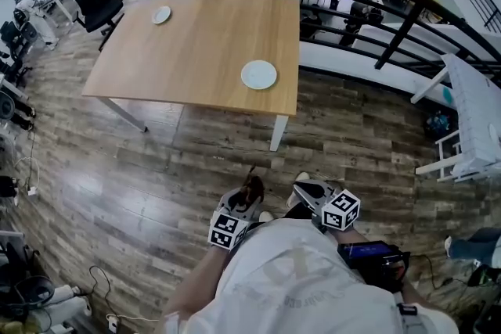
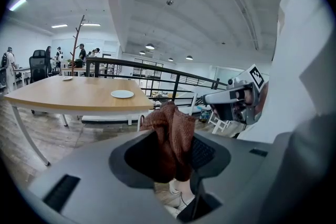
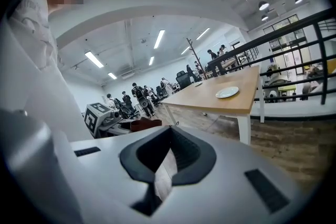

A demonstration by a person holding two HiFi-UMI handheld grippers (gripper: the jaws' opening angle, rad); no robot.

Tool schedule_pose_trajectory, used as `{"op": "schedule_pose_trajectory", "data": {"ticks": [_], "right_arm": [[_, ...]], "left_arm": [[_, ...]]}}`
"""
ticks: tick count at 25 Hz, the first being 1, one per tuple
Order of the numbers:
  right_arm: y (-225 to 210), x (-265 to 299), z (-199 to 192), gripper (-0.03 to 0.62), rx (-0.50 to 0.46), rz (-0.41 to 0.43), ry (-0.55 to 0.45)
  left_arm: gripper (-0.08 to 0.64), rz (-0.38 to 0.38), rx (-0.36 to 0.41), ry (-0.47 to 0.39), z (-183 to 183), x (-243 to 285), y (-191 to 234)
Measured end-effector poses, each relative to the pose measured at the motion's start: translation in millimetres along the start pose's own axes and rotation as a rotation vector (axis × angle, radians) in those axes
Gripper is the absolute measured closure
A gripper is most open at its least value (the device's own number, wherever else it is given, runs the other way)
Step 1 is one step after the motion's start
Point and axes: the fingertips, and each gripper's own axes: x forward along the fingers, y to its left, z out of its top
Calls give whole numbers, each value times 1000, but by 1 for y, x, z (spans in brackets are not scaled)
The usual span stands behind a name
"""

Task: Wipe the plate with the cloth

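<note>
A reddish-brown cloth [image 2: 170, 134] is clamped in the left gripper [image 2: 173, 161], bunched upright between the jaws with its folds standing above them. The jaws of the right gripper [image 3: 163, 165] are drawn almost together, with only a narrow slit of floor seen between them and nothing held. In the head view both tools are held close to the body, the left gripper [image 1: 249, 195] just beside the right gripper [image 1: 309, 192], over the wooden plank floor [image 1: 156, 168]. The white plate [image 1: 258, 75] is seen well apart from them, at about 12 o'clock, lying on the wooden table [image 1: 196, 51] near its right-hand near corner. A smaller plate [image 1: 161, 15] is set toward the far left corner, at about 11 o'clock.
</note>
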Motion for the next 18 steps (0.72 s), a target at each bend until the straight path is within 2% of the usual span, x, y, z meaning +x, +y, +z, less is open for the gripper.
{"op": "schedule_pose_trajectory", "data": {"ticks": [11, 18], "right_arm": [[-6, 21, 9, 580, 4, 24, 11], [-18, 48, 17, 580, 15, 69, 34]], "left_arm": [[390, 50, -28, -4, -3, -7, 21], [390, 85, -63, 11, 1, -1, 46]]}}
